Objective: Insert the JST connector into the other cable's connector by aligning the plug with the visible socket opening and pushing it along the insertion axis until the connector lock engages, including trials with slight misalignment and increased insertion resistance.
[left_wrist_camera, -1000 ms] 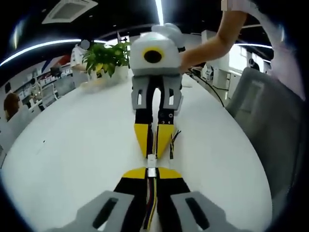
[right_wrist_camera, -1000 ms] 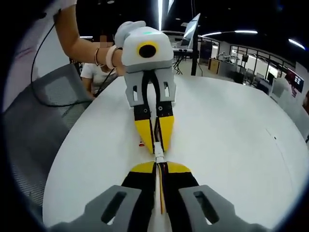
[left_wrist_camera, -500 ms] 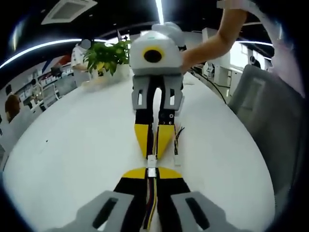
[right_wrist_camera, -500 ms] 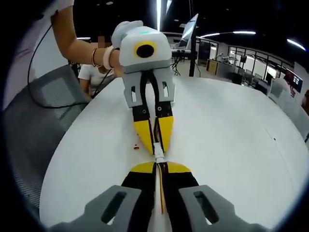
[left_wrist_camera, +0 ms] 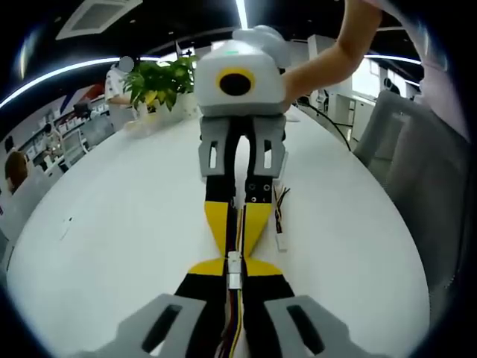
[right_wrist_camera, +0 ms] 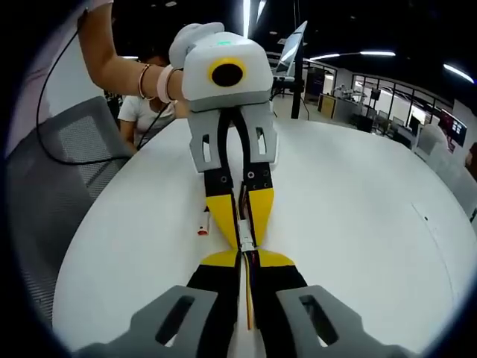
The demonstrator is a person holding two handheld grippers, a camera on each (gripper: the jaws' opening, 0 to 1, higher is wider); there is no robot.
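Left gripper view: both grippers' closed fingers meet at joined connectors.

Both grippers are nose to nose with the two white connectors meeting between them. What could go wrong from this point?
1. The left gripper and right gripper tips nearly touch around the white connector joint; pushing further may jam the tips together before the lock clicks.
2. Each gripper holds mostly cable; a slightly off-axis push could bend the wires or let them slip.
3. A spare connector cable lies on the table beside the jaws and could get snagged.
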